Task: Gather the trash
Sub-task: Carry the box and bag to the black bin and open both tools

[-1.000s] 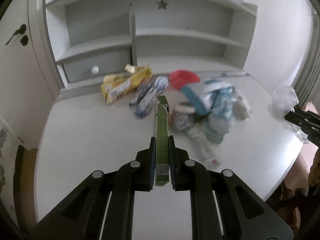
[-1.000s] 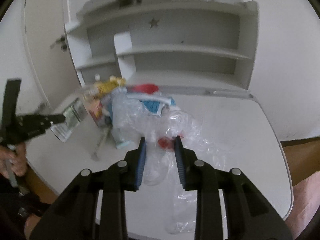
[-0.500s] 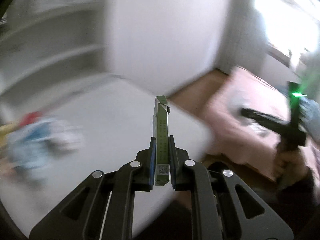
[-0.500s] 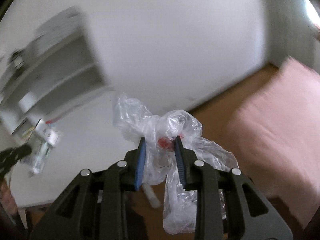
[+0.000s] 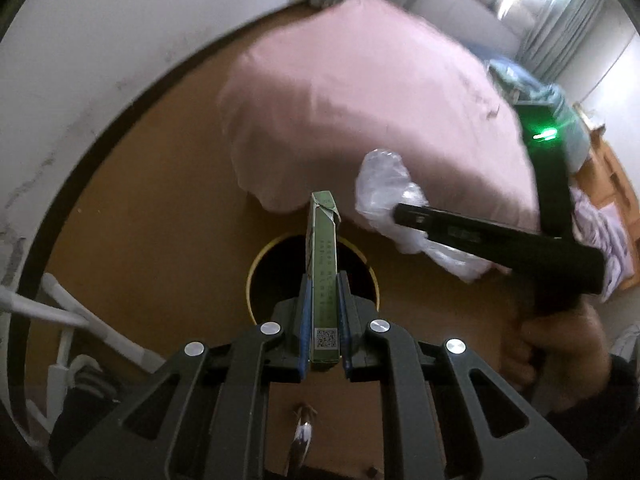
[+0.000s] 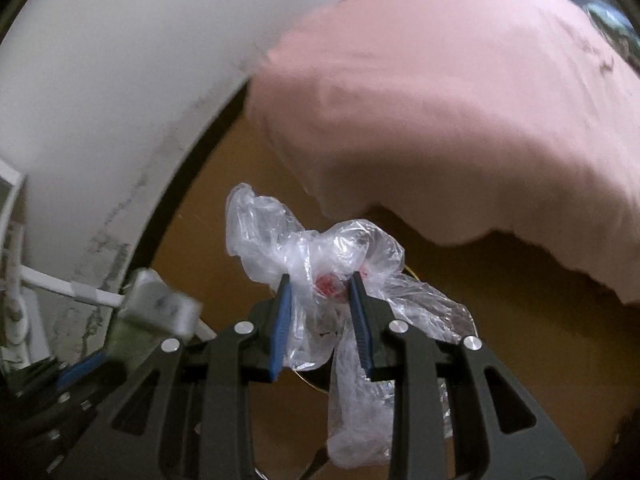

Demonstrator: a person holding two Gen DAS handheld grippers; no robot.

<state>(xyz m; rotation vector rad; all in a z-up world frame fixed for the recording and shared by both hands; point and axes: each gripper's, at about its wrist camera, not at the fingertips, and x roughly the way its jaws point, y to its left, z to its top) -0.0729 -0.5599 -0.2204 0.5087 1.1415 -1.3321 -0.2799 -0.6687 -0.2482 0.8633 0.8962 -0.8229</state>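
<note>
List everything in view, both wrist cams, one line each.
green carton: 1, green, upright in the left claw, above the bin mouth
plastic bag: 1, clear with a red bit inside, pinched in the right claw, hanging below it
trash bin: 1, yellow rim, dark inside, on the floor below the left claw
bed cover: 1, pink, beyond the bin
floor: brown
wall: white, scuffed, left side
white pipes: several, low left by the wall
small scrap: 1, on the floor near the left claw, too small to identify
left claw: 1, black, blue pads, shut on the carton
right claw: 1, black, blue pads, shut on the bag
</note>
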